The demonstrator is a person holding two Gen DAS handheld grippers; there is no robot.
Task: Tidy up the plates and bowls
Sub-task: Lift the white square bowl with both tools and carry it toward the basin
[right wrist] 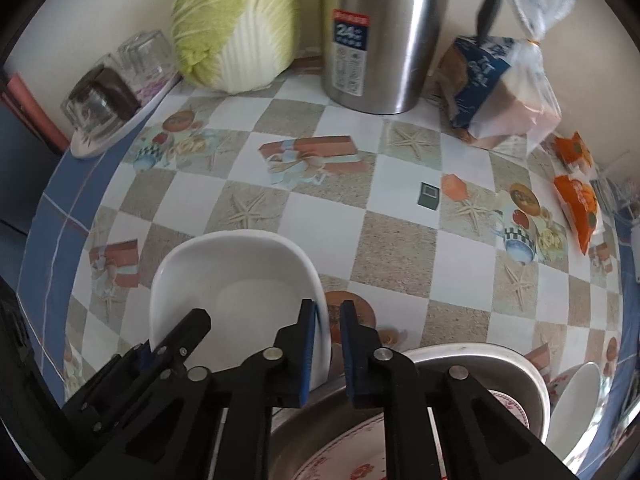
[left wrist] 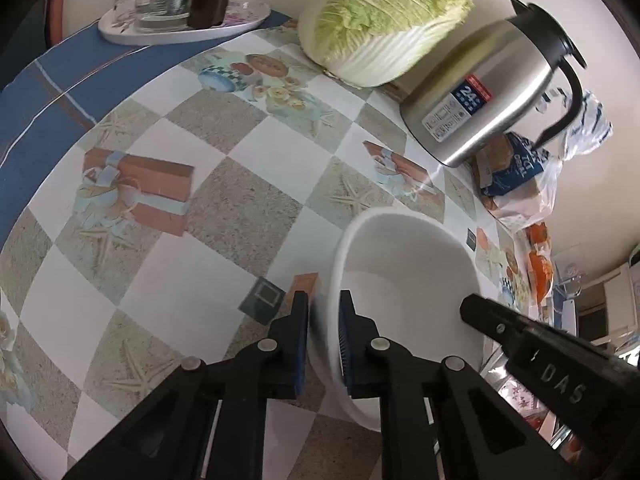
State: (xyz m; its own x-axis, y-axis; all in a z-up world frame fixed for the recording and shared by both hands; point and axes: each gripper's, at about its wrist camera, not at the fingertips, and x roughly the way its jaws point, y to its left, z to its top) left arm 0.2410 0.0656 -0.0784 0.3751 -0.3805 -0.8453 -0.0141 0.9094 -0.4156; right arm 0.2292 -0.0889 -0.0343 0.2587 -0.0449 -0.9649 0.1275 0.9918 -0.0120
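Gripping the white bowl (left wrist: pixel 404 280) from both sides, the two grippers have their jaws squeezed nearly shut on its rim. The left gripper (left wrist: pixel 324 336) pinches the rim on the bowl's left side, with one blue pad outside and one inside. The right gripper (right wrist: pixel 328 344) pinches the rim on the bowl's right side in the same way. Each gripper's black tip shows in the other's view, at the far edge of the bowl.

The bowl is deep with rounded corners, and it looks empty. It sits over the counter (left wrist: pixel 248 200), which has a checked cloth with starfish and gift boxes on it. I cannot tell if the bowl is touching the counter or is lifted a little.

Just beside the bowl, near the right gripper, is a round metal basin (right wrist: pixel 472 364). A plate with red flowers (right wrist: pixel 352 452) lies inside it. Another white dish (right wrist: pixel 576 404) leans by the basin's right side.

At the back of the counter stand a big cabbage (left wrist: pixel 384 24), a shiny metal jug (left wrist: pixel 488 92) with a black handle, and a bag of bread (right wrist: pixel 492 92). A tray with upside-down glasses (left wrist: pixel 188 4) sits far off to the left. Orange packets (right wrist: pixel 580 200) lie at the right.
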